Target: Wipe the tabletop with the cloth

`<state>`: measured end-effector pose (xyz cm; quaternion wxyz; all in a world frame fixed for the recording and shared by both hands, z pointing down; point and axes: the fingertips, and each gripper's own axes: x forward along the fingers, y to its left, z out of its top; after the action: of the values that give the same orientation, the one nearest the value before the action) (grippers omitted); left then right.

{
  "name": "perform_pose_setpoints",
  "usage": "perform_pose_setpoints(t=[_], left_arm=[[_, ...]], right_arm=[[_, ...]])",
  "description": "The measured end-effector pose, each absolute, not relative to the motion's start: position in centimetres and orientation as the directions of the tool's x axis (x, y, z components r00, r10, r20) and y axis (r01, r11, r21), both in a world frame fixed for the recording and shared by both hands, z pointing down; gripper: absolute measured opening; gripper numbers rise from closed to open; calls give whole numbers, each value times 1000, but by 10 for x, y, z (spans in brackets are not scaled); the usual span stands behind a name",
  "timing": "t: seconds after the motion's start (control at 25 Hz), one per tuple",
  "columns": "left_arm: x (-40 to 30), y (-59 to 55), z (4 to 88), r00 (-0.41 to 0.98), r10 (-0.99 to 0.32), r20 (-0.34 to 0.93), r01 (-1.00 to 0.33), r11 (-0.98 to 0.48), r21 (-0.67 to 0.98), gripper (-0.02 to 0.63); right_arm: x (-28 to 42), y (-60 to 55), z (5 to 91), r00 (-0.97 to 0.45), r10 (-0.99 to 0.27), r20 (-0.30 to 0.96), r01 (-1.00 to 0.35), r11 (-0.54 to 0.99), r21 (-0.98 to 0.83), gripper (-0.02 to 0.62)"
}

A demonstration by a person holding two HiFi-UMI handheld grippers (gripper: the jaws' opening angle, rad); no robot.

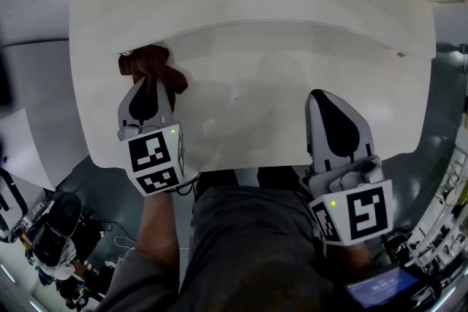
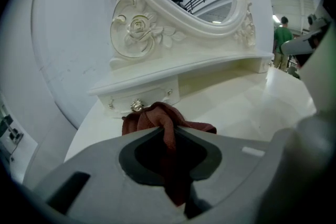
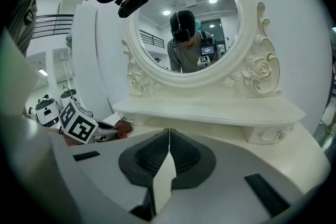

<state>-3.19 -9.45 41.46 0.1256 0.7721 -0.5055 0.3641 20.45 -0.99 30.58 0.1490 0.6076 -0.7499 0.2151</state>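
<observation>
A dark red-brown cloth (image 1: 150, 63) lies bunched on the white tabletop (image 1: 263, 91) at its left, close to the raised shelf. My left gripper (image 1: 151, 82) is shut on it. In the left gripper view a fold of the cloth (image 2: 163, 119) runs back between the closed jaws of that gripper (image 2: 169, 132). My right gripper (image 1: 317, 96) hovers over the table's front right part, shut with nothing in it. The right gripper view shows this gripper (image 3: 169, 131) closed, with the cloth (image 3: 124, 128) far off to its left.
A raised shelf (image 1: 256, 0) with small drawers runs along the back; one drawer knob (image 2: 137, 106) sits just behind the cloth. An ornate oval mirror (image 3: 189, 18) stands on the shelf. The table's curved front edge (image 1: 241, 166) lies near the person's legs.
</observation>
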Motion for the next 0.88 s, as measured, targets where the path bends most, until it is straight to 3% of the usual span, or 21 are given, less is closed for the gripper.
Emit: perform_pose_setpoints(t=[0.88], left_arm=[[127,-56,414,360,-647,672,-812,-572,-115,54]], right_arm=[[308,42,291,-162,-882,442,-985,118,-126,15]])
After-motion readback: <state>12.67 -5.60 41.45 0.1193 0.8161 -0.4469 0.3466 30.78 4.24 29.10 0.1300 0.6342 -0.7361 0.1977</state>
